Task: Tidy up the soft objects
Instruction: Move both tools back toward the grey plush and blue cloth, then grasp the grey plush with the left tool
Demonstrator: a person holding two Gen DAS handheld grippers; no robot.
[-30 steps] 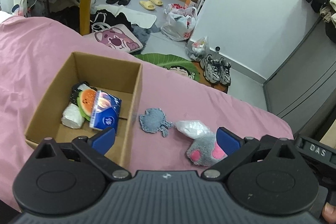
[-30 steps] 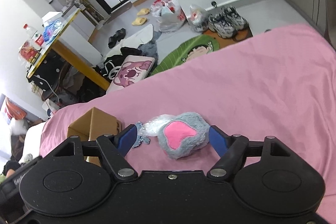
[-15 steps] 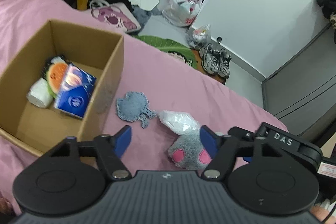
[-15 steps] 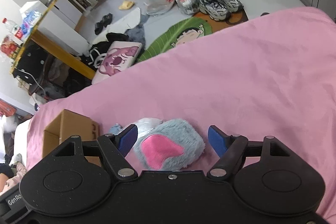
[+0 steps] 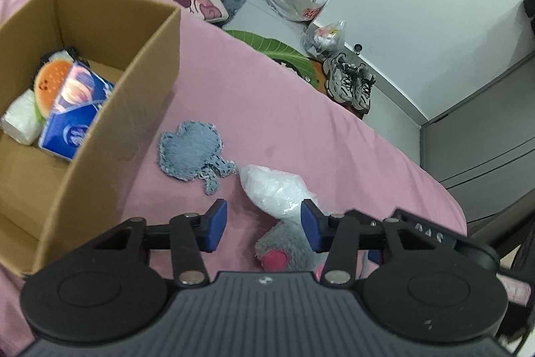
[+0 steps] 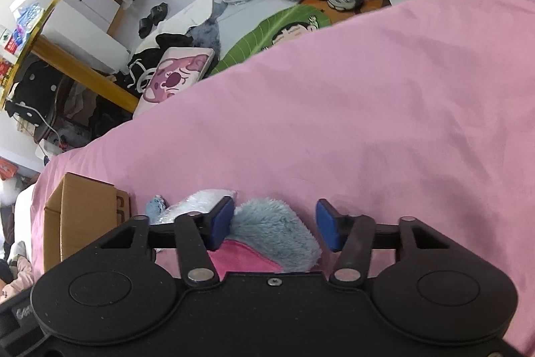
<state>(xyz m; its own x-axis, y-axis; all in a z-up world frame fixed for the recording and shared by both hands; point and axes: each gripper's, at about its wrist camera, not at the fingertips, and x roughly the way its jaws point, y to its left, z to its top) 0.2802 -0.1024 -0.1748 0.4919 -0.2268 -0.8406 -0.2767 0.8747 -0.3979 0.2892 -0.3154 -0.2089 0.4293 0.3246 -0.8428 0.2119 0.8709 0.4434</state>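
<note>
- The fluffy grey plush paw with pink pads [image 6: 274, 230] lay on the pink bedsheet [image 6: 384, 109], directly between the blue-tipped fingers of the right gripper [image 6: 272, 225]. Its furry rounded end pointed away from the camera and its pink pad side faced up, toward the gripper body.
- In the right wrist view the paw's long axis ran roughly from the left finger toward the lower right. The rest of it was hidden under the gripper body, so its full length could not be judged.
- The right gripper stood spread wide. The left pad [image 6: 222, 221] was touching or just beside the fur; the right pad sat apart from it, with sheet showing between.
- The left gripper [image 5: 264, 223] was also spread apart and held nothing. It hovered over the near edge of the paw [image 5: 284, 248] and a crinkled clear plastic bag of white filling [image 5: 272, 189].
- The bag lay touching the paw on its far side, its narrow end pointing left toward a flat blue-grey denim patch with frayed edges [image 5: 190, 153].
- The denim patch lay flat just beside the open brown cardboard box [image 5: 127, 129].
- Inside the box were a blue tissue pack [image 5: 73, 119], an orange burger-shaped plush [image 5: 50, 86] and a white soft roll [image 5: 20, 119], pressed together.
</note>
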